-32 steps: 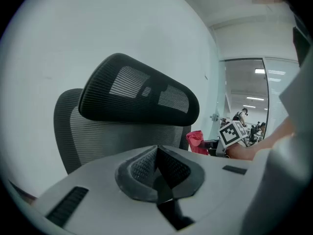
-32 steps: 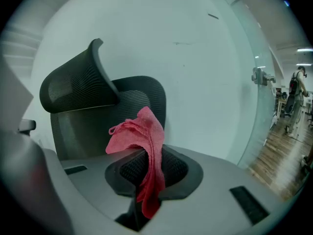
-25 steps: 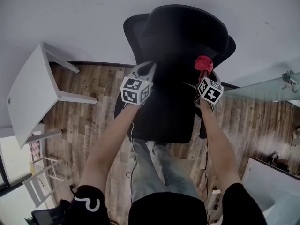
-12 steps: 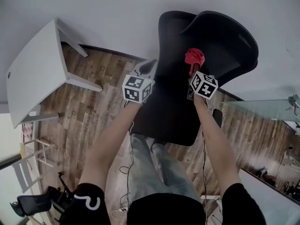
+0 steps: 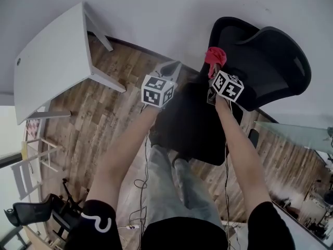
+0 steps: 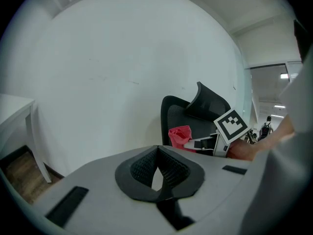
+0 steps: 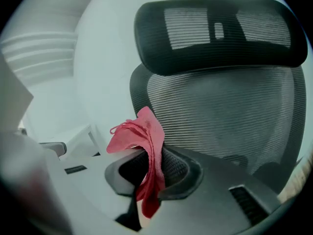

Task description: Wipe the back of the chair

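A black mesh office chair [image 5: 260, 61] stands against the white wall, its backrest [image 7: 230, 116] and headrest [image 7: 220, 33] filling the right gripper view. My right gripper [image 5: 212, 65] is shut on a red cloth [image 7: 146, 151], which bunches up above the jaws close to the left edge of the backrest. The red cloth [image 5: 215, 55] shows at the chair's left side in the head view. My left gripper [image 5: 169, 72] is shut with nothing in it, held left of the chair and pointing at the wall. From the left gripper view the chair [image 6: 188, 119] and cloth [image 6: 180, 135] appear to the right.
A white table [image 5: 49, 61] stands to the left on the wooden floor [image 5: 104, 113]. A glass panel [image 5: 296, 134] lies at the right. Cables hang by the person's legs [image 5: 177, 191]. A small black chair base [image 5: 36, 212] sits at the bottom left.
The view has swung, so the chair now sits further right and the table further in. Both grippers stay in front of me, the right one with the cloth near the chair's left side.
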The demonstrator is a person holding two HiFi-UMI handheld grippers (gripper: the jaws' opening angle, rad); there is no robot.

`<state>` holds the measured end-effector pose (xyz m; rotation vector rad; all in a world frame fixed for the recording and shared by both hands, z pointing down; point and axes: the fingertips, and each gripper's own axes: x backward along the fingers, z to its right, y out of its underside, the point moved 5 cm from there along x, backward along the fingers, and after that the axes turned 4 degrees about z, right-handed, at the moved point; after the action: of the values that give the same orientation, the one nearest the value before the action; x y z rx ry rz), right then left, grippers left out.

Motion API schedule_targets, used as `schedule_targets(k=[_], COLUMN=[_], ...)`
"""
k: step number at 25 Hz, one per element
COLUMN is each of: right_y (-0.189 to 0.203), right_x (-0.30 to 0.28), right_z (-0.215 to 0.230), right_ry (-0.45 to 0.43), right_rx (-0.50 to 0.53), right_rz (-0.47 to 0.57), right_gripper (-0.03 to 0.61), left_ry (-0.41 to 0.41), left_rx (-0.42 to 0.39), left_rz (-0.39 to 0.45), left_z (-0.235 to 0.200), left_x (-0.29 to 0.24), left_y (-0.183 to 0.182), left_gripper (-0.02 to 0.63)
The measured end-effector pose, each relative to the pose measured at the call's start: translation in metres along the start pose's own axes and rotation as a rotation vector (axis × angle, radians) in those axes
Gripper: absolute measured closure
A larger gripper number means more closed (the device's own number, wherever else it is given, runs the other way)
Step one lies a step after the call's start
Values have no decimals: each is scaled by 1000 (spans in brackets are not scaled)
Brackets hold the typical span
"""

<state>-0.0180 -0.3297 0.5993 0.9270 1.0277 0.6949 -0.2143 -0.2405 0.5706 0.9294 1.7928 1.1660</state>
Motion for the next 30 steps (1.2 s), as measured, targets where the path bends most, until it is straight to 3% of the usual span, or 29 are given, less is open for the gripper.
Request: schedule_targets(k=[5,12,24,30], right_y=[8,11,0,-3], right_x=[-19,-36,-29,-8], right_z=[-18,-8,33,77], right_ry=[-28,0,-2,29], right_rx=[43,35,102,98], right_rz=[-21,-14,36,52], right_gripper=[514,512,503,503], left_ry=[-1,12,98,113], left_rx=[-18,-19,-63,-78], left_rz=[-17,-20,-30,-48], left_z=[-18,-21,35,61], left_x=[2,-9,-61,-83], left_y=[-1,8,14,17], left_gripper=[589,589,589,589])
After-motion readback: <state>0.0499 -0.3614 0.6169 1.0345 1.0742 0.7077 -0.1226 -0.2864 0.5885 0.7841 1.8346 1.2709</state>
